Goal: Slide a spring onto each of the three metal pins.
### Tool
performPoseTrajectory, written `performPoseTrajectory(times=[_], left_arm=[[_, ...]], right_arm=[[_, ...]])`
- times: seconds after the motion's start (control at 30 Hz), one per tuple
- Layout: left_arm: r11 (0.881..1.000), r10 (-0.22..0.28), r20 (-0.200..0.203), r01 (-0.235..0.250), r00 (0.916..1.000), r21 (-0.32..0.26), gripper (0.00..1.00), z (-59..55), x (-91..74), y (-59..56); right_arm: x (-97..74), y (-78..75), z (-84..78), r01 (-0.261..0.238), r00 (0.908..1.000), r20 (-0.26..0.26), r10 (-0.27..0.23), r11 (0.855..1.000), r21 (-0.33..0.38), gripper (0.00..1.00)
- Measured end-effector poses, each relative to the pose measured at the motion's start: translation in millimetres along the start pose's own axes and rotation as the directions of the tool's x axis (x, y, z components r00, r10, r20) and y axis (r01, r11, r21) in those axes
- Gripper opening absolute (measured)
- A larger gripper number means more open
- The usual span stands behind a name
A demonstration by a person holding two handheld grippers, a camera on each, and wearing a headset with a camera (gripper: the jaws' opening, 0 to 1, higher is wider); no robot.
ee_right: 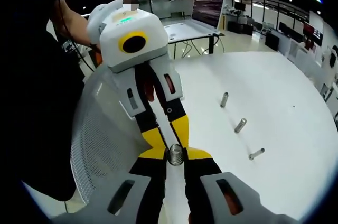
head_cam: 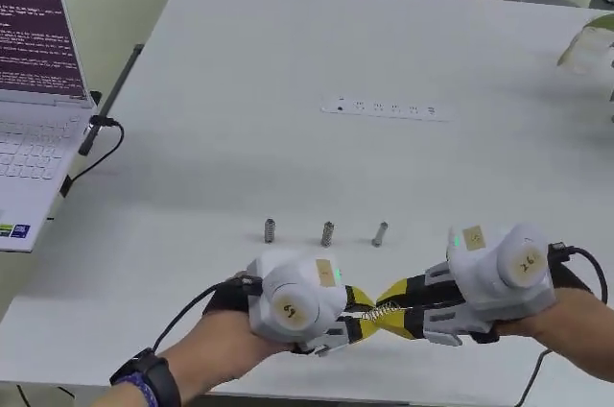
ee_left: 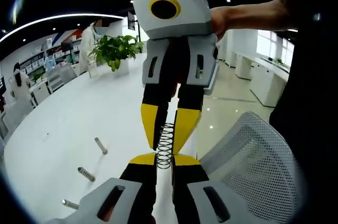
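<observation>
At the near edge of a white table, I hold my two grippers tip to tip, with a single spring bridging them just above the surface. My left gripper has its yellow-tipped jaws pressed together on one end of the coil. My right gripper pinches the other end, its jaws closed down on the wire in the same way. The left gripper view looks along the spring's length, from my own jaw tips up into the opposing pair. The right gripper view catches it end-on, a small ring held between the tips. Farther back on the table, well apart from the grippers, three metal pins sit in a row. Two of them look wrapped in coils, while the third pin, at the right end in the head view, appears smooth and leans a little. A power strip lies beyond the row, an open laptop sits at the table's left edge, and a mesh chair shows beside the table.
</observation>
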State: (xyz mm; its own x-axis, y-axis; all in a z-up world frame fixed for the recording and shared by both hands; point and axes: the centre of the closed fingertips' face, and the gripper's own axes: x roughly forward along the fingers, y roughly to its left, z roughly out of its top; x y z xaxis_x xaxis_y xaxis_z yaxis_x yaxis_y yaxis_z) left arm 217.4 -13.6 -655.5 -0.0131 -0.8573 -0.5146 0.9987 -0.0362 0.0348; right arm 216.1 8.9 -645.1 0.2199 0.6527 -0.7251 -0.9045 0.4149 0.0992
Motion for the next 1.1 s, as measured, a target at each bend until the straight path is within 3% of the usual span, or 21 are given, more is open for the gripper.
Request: performPoseTrajectory(times=[0.17,0.27,0.43,0.87,1.1], left_arm=[[1.000,-0.011,0.008,0.011,0.9999,0.009,0.02,4.7,2.3,-0.9],[1.000,-0.022,0.006,0.022,0.9997,0.020,0.02,6.0,3.4,-2.9],[0.999,-0.027,0.003,0.027,0.9996,0.024,0.02,6.2,4.2,-3.3],[0.999,-0.029,0.001,0.029,0.9996,0.024,0.02,5.9,1.6,-2.6],[0.999,-0.044,0.004,0.044,0.9990,0.023,0.02,5.1,5.5,-10.0]], right_arm=[[-4.4,0.2,-1.4,-0.012,0.9985,-0.053,0.008,0.998,-0.063,0.09],[-5.7,2.3,-4.7,-0.032,0.9941,-0.106,0.020,0.993,-0.114,0.09],[-5.5,3.6,-5.3,-0.050,0.9886,-0.148,0.026,0.985,-0.164,0.10],[-4.7,3.6,-3.5,-0.053,0.9860,-0.166,0.017,0.976,-0.213,0.09],[-5.1,7.7,-9.9,-0.063,0.9838,-0.178,0.025,0.975,-0.214,0.08]])
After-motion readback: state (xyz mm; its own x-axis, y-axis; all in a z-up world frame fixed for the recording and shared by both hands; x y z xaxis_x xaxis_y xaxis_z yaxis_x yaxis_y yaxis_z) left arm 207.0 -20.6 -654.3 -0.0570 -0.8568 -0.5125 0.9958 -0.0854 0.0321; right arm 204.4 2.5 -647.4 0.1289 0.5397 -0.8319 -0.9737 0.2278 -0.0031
